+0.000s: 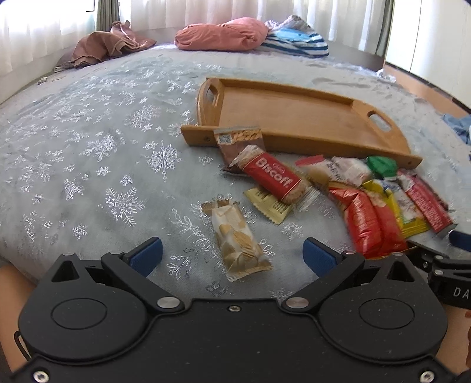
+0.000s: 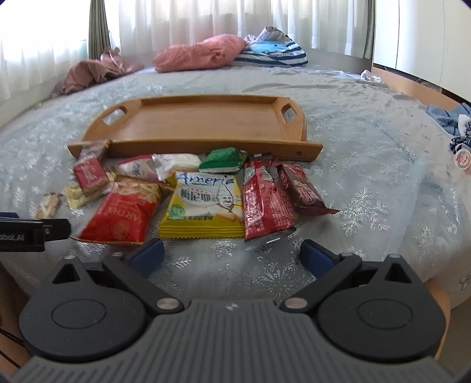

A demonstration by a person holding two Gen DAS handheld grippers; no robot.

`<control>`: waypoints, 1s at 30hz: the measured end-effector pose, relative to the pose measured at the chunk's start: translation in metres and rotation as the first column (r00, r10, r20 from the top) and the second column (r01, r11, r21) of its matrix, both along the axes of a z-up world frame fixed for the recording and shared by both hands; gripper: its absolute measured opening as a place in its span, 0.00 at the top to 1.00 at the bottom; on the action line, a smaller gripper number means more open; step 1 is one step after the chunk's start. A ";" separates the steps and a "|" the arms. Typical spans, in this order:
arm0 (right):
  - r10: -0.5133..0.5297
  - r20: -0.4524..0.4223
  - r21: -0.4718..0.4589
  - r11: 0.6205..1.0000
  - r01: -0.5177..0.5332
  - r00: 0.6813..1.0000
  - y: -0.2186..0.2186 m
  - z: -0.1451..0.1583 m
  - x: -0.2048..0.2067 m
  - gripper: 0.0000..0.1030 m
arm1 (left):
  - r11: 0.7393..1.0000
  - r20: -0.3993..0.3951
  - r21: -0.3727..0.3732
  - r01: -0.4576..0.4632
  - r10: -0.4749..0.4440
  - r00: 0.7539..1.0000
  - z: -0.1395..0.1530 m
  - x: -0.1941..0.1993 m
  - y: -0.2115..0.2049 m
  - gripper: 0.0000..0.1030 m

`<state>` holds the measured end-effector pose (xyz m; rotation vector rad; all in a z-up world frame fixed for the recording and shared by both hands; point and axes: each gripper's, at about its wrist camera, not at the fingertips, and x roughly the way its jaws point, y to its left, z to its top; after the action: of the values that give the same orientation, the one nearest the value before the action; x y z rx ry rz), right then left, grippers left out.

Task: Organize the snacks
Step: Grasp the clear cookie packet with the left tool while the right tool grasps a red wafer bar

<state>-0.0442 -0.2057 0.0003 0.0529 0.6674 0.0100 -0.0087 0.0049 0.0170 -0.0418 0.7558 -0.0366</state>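
Both sets of tongs hang low over the near edge of the bed point(image 2: 368, 123), which is spread with a pale blue cover patterned in silver snowflakes. The left tongs point(image 1: 232, 254) stand wide open with nothing between the blue pads, and a cream-and-gold wafer packet point(image 1: 235, 238) lies on the cover just ahead of the gap, touching neither pad. The right tongs point(image 2: 232, 254) are spread just as wide and hold nothing; bare cover shows between the pads. A wooden tray point(image 2: 206, 144) with cut-out handles sits farther up the bed, with no snacks inside it. The snacks lie in a loose heap along its near rail: a red Biscoff packet point(image 1: 272, 179) rests across a brown biscuit packet point(image 1: 235, 141) that leans against the rail, and a pale yellow wrapper point(image 1: 269, 206) pokes out beneath it. To the right come a red chip bag point(image 2: 123, 212), a yellow-and-white packet point(image 2: 203, 206), a long red packet point(image 2: 262, 203) and a dark brown bar point(image 2: 303, 191), with a green wrapper point(image 2: 223, 160) and a white packet point(image 2: 176, 162) just beside the rail. At the far end of the bed lie a pink pillow point(image 2: 200, 53), a striped blue bundle point(image 2: 273, 53) and a crumpled brown cloth point(image 1: 103, 47), before white curtains point(image 2: 206, 17).
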 end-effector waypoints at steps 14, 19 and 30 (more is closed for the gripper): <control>-0.115 0.133 0.012 0.993 0.115 0.984 -0.023 0.025 -0.018 0.26 | 1.000 0.074 0.021 -0.012 0.010 0.997 0.017 -0.011 0.001 0.59; -0.122 0.152 -0.057 0.990 0.132 0.981 -0.022 0.029 -0.005 0.50 | 0.999 0.056 0.031 -0.018 0.016 0.998 0.014 -0.008 0.001 0.62; -0.039 0.130 -0.170 0.984 0.061 0.991 -0.003 0.018 0.022 0.59 | 0.999 0.033 0.010 -0.045 0.044 0.998 0.008 0.002 0.002 0.61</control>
<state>-0.0224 -0.2087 0.0183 -0.0979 0.5377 -0.0928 -0.0065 0.0065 0.0254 -0.0476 0.7224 0.0092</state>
